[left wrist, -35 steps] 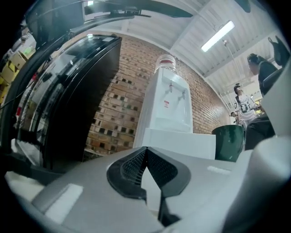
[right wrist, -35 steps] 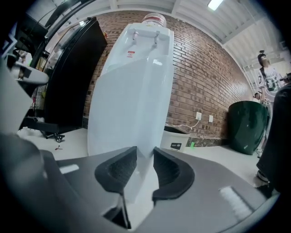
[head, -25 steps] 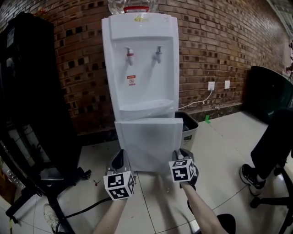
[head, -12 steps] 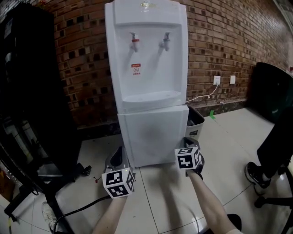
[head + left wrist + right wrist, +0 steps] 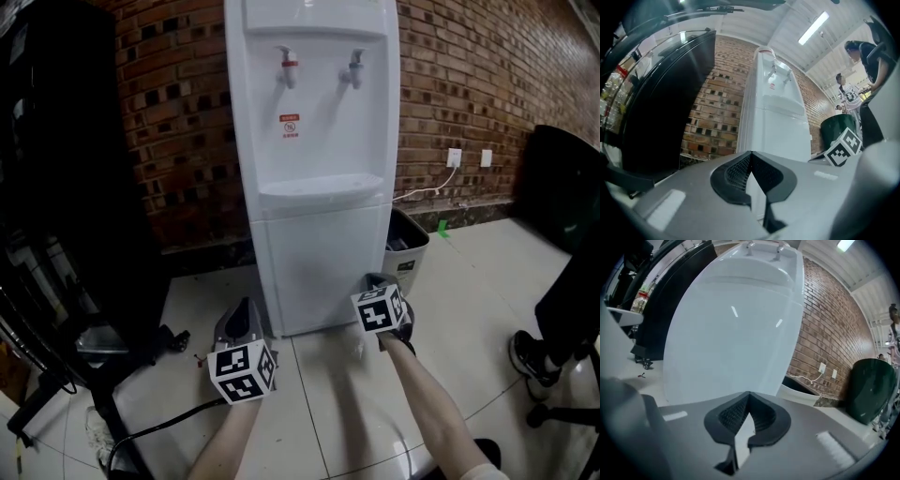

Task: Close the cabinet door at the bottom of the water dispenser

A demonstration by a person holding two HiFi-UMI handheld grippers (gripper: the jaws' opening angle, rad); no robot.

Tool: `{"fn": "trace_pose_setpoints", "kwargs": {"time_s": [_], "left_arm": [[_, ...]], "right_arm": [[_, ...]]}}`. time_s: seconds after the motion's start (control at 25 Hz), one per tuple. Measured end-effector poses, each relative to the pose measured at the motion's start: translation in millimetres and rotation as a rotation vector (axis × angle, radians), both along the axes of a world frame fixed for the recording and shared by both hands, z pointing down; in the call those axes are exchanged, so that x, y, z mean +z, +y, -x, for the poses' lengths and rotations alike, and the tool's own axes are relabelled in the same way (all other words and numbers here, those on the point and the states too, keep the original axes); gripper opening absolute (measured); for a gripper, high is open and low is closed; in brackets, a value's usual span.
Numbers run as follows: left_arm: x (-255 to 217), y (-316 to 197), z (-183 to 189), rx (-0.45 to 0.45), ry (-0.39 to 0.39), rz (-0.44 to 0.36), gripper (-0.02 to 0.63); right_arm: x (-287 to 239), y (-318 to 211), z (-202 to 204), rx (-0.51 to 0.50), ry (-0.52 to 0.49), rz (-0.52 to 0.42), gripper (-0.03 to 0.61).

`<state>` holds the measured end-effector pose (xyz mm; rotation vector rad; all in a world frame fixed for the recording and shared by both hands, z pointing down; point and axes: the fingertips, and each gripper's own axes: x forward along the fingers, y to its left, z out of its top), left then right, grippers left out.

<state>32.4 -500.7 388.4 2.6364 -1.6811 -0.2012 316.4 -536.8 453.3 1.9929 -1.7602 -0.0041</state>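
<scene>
At the foot of the dispenser (image 5: 314,112), the door (image 5: 323,272) sits flush. Both tongs, left (image 5: 246,307) and right (image 5: 377,280), are closed and empty, near its front. A bin (image 5: 410,246) stands just right of it, a black cabinet (image 5: 66,187) at left.

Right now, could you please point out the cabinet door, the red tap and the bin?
cabinet door (image 5: 323,272): head view, middle of its front panel.
red tap (image 5: 289,66): head view, on its red handle.
bin (image 5: 413,255): head view, on its outer wall.
</scene>
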Motion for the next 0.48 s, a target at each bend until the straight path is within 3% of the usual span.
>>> {"fn": "trace_pose_setpoints", "kwargs": {"time_s": [0.2,0.48], "left_arm": [[3,-5,10,-0.028,0.027,0.02,0.009],[-24,5,13,-0.027,0.058,0.001,0.009]], "right_arm": [[7,-4,10,0.017,-0.031,-0.008,0.0],[-23,22,36,-0.045,-0.085,-0.091,0.0]]}}
